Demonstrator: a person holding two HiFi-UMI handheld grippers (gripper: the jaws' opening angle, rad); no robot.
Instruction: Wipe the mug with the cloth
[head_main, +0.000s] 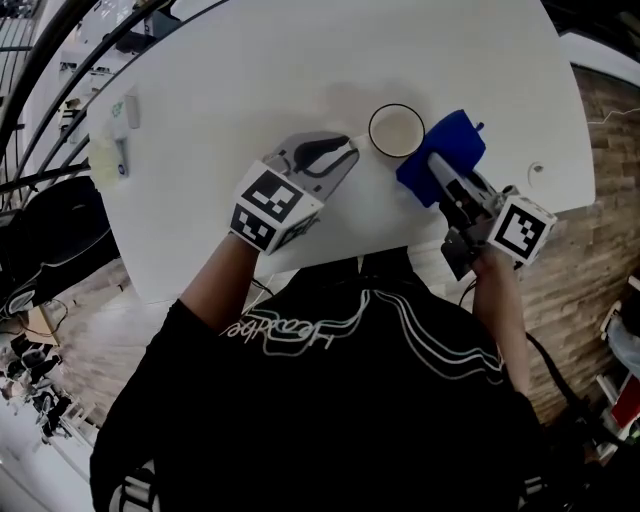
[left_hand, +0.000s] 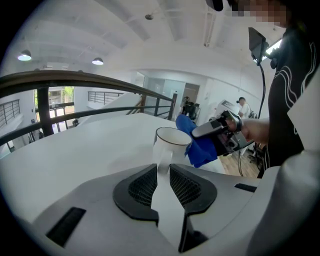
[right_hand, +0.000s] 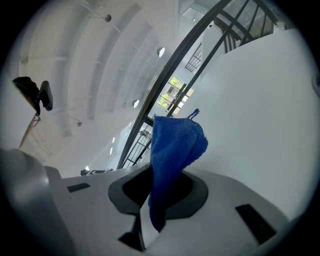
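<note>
A white mug (head_main: 396, 131) stands upright on the white table (head_main: 230, 70), its mouth open to the head view. My left gripper (head_main: 348, 150) reaches it from the left and is shut on the mug's handle (left_hand: 161, 162); the mug body (left_hand: 171, 145) rises just beyond the jaws. A blue cloth (head_main: 446, 152) hangs folded against the mug's right side, and my right gripper (head_main: 441, 172) is shut on it. In the right gripper view the cloth (right_hand: 172, 150) sticks up from between the jaws and hides the mug. The cloth (left_hand: 199, 145) also shows behind the mug in the left gripper view.
A pale bottle-like item (head_main: 108, 150) lies near the table's left edge, and a small round fitting (head_main: 537, 169) sits at the right edge. The near edge of the table runs just under both grippers. A dark railing (left_hand: 100, 82) curves behind the table. Wooden floor lies beyond.
</note>
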